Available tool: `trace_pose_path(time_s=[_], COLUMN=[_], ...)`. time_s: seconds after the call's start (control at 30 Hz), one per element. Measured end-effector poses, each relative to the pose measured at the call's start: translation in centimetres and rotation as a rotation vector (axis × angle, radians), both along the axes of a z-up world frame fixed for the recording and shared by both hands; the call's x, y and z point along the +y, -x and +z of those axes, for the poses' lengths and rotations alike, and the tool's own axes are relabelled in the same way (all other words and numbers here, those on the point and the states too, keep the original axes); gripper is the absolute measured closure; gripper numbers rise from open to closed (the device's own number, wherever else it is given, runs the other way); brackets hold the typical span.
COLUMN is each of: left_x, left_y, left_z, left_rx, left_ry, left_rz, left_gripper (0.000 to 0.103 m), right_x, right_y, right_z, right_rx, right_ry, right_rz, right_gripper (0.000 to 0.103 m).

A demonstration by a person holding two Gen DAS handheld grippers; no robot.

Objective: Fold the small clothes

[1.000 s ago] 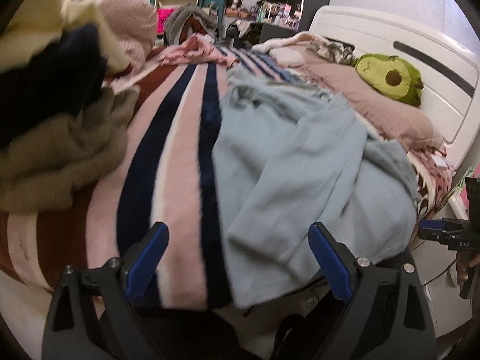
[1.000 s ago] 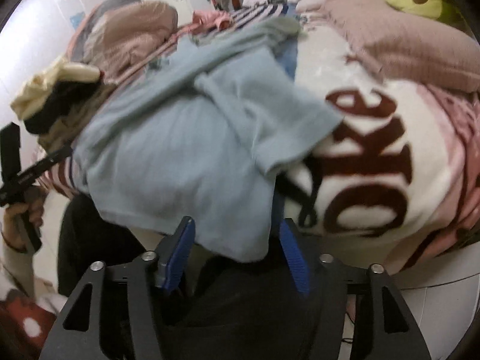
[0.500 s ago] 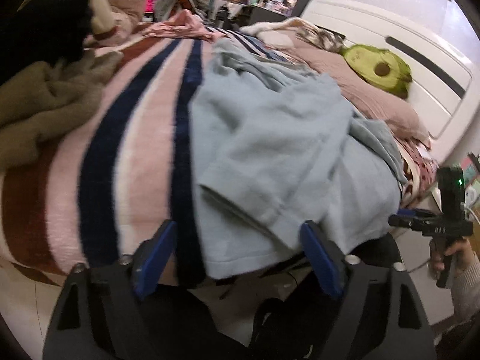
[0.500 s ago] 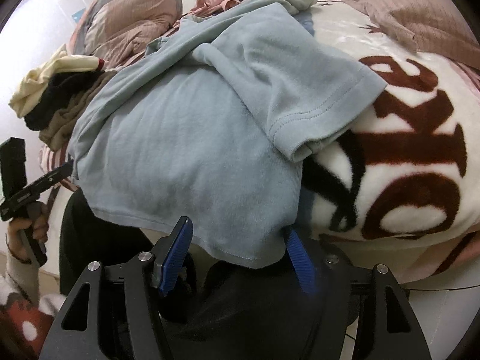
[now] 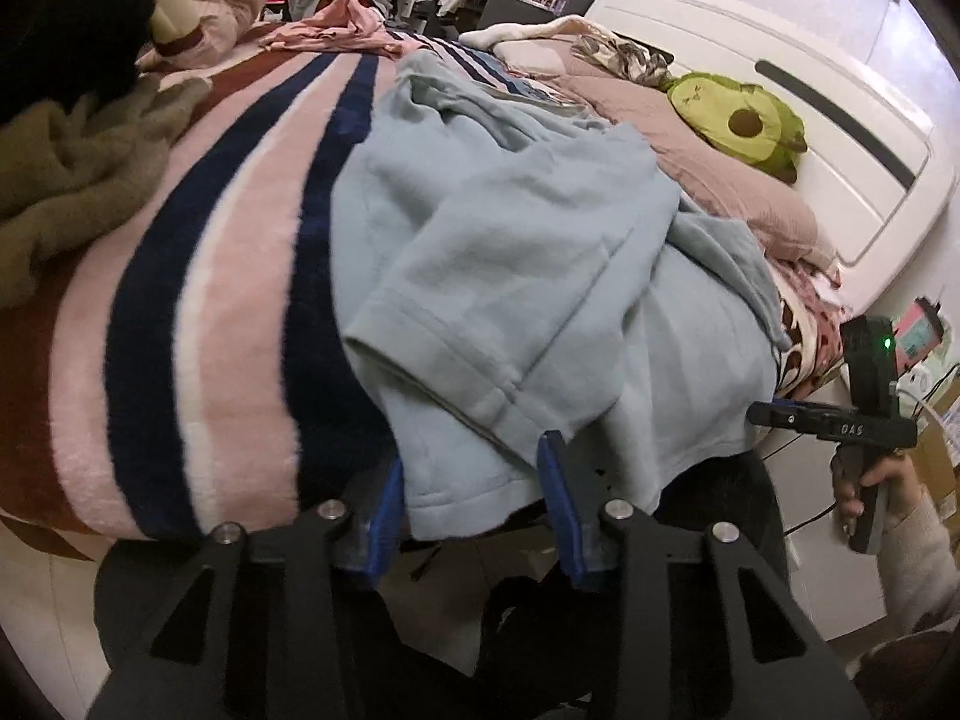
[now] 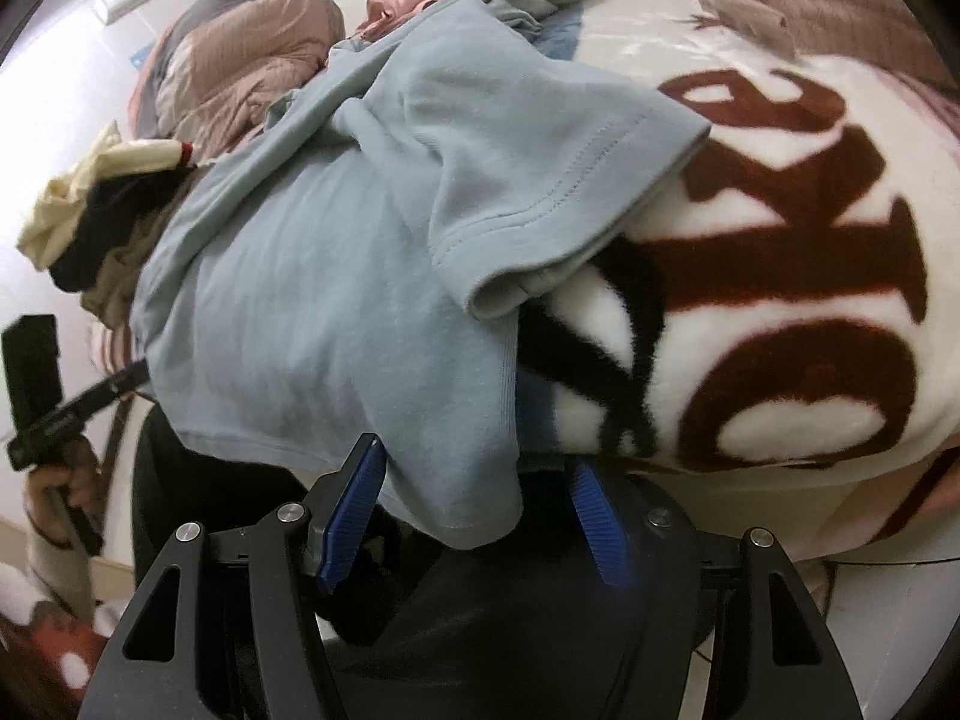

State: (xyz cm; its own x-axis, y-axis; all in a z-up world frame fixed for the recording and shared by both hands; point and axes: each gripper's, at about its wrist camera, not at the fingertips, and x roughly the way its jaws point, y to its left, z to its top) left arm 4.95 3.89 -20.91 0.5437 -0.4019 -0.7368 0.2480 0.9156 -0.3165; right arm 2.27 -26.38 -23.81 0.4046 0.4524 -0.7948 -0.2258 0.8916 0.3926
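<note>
A light blue T-shirt [image 5: 516, 276] lies rumpled across the bed, its hem hanging over the near edge; it also shows in the right wrist view [image 6: 336, 276]. My left gripper [image 5: 474, 480] is open with its blue pads either side of the shirt's hanging left hem corner. My right gripper [image 6: 474, 480] is open, its pads either side of the right hem corner. One sleeve [image 6: 540, 180] lies folded over the shirt body. Whether any pad touches the cloth is unclear. Each gripper shows in the other's view, the right one [image 5: 840, 426] and the left one [image 6: 54, 414].
The bed carries a striped pink, navy and brown blanket [image 5: 198, 300] on the left and a white blanket with brown letters [image 6: 780, 300] on the right. A pile of clothes [image 5: 72, 138] sits at left. An avocado plush [image 5: 738, 120] lies by the white headboard [image 5: 810, 120].
Both grippers have moved in toward the shirt's hanging hem. The left jaws have narrowed around the left corner; the right jaws now straddle the right corner.
</note>
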Motion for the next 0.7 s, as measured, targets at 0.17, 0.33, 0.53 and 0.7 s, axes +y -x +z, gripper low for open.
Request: trace_pose_path(time_s=[0.17, 0.33, 0.53, 0.7], left_x=[-0.7, -1.3, -1.5, -1.7], left_y=[-0.1, -0.4, -0.9, -1.0], left_z=[0.1, -0.2, 0.4, 2.9], left_rx=[0.015, 0.050, 0.038, -0.005], left_ry=[0.010, 0.058, 0.066, 0.101], left_rz=[-0.025, -0.061, -0.058, -0.076], left_gripper=[0.051, 0.067, 0.089, 0.092], right_x=[1.5, 3.1, 3.8, 4.1], right_y=[-0.5, -0.8, -1.7, -1.2], right_z=[-0.7, -0.7, -0.9, 1.4], right_rx=[0.030, 0.023, 0.040, 0.010], right_ry=[-0.038, -0.103, -0.142, -0.217], right_rz=[0.103, 0.179, 0.181, 0.211], right_gripper=[0.050, 0.066, 0.094, 0.097])
